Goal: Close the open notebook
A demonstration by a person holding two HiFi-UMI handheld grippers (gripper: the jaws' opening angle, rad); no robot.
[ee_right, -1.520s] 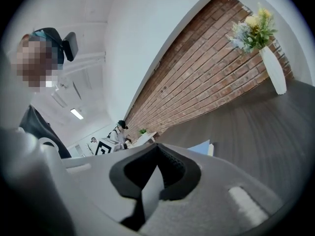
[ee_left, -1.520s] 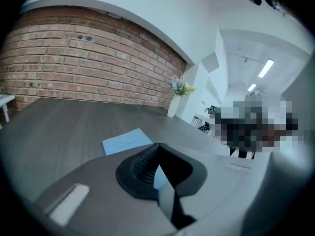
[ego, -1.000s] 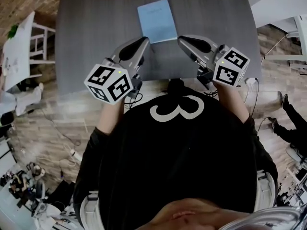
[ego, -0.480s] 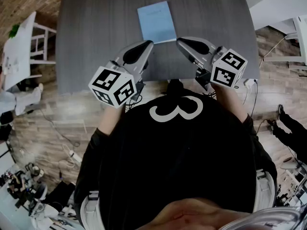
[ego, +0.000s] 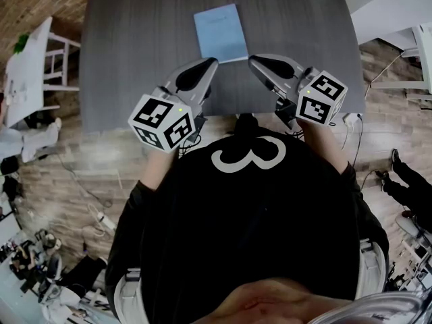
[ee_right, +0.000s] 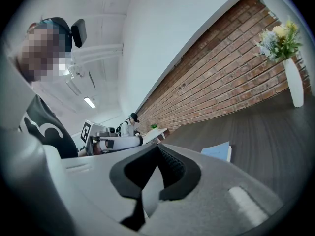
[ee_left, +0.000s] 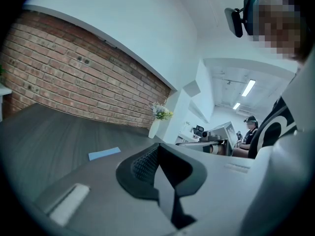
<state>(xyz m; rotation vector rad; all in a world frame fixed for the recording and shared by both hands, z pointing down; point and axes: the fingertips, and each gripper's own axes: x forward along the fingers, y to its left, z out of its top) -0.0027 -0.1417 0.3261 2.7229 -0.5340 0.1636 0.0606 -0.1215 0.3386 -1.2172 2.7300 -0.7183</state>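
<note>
A light blue notebook [ego: 221,32] lies flat with its cover down on the grey table [ego: 135,46], toward the far middle. It also shows in the left gripper view as the notebook [ee_left: 104,154] and in the right gripper view as the notebook [ee_right: 216,152]. My left gripper [ego: 206,65] hovers near the table's front edge, below and left of the notebook, its jaws pressed together and holding nothing. My right gripper [ego: 255,61] is below and right of the notebook, also shut and empty. Neither gripper touches the notebook.
A white vase with flowers [ee_right: 295,82] stands at the table's far end, also visible as the vase [ee_left: 156,124]. A brick wall runs behind the table. White tables [ego: 23,73] stand to the left, and a person [ee_left: 248,132] sits in the background.
My left gripper has shifted a little to the right, toward the other gripper. The right gripper and the notebook have barely moved.
</note>
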